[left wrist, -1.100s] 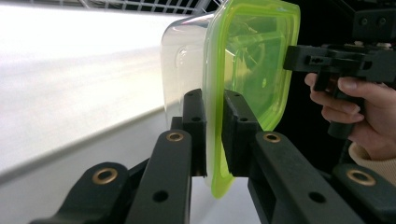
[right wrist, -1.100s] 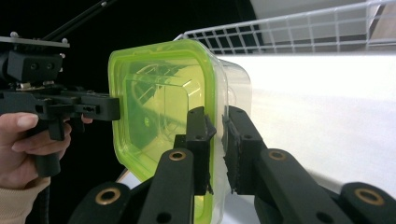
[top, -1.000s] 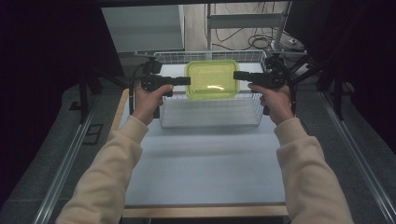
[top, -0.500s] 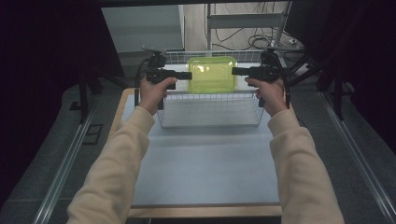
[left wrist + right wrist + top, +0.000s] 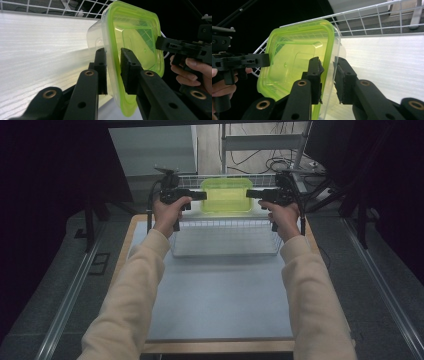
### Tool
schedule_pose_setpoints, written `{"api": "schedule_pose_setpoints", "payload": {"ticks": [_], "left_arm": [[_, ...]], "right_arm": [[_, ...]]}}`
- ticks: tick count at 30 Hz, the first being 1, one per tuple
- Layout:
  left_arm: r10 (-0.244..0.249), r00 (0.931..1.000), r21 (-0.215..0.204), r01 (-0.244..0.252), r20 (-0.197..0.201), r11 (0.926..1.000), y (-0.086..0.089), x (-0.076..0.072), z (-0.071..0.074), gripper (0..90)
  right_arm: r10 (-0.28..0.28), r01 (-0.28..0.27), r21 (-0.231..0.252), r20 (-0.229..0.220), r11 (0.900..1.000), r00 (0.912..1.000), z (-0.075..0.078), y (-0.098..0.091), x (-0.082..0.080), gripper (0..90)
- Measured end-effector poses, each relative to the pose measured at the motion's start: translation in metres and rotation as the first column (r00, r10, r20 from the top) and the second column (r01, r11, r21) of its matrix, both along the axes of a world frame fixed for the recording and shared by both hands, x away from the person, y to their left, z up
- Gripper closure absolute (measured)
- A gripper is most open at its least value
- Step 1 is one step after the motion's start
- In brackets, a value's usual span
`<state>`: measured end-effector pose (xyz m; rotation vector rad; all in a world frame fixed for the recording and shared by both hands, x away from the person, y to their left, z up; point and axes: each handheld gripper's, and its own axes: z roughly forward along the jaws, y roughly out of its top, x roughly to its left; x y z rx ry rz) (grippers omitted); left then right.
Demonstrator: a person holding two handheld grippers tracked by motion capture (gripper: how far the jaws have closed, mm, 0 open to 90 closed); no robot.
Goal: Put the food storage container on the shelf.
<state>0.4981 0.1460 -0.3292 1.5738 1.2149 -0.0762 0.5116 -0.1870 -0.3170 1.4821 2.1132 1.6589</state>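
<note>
Both hand-held grippers point(image 5: 205, 195) point(image 5: 247, 194) clamped on clear, yellow-green-lidded container point(image 5: 226, 196), lid rim between jaws.

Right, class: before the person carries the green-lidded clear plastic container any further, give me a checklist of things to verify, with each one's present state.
1. Left claw grips the rim of the green-lidded clear plastic container: ok, jaws either side of the lid edge.
2. Right claw grips the opposite rim: ok.
3. Container lifted off the white wire basket floor: ok, held above it.
4. Green lid seated all round: cannot tell, far corners unclear.
5. Container empty: ok, nothing seen through the lid or the clear walls.
6. Held level between both claws: ok in the high view.
</note>
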Motion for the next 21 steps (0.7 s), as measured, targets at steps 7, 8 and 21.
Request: {"api": "schedule_pose_setpoints", "payload": {"ticks": [7, 8, 21], "left_arm": [[0.008, 1.0, -0.003, -0.008, -0.006, 1.0, 0.0, 0.007, -0.007, 70.4], [0.01, 0.9999, -0.005, -0.01, -0.006, 0.9999, -0.001, 0.008, -0.009, 69.8], [0.064, 0.9966, 0.028, -0.066, 0.051, 0.9974, 0.0, 0.004, -0.008, 28.0]], "right_arm": [[-0.022, 0.022, -0.02, -0.012, 0.9996, 0.9997, -0.006, 0.002, 0.004, 69.7], [-0.028, 0.028, -0.02, -0.012, 0.9994, 0.9995, -0.007, 0.002, 0.005, 68.7], [-0.053, 0.059, -0.106, 0.054, 0.9926, 0.9971, -0.004, 0.003, -0.004, 45.5]]}}
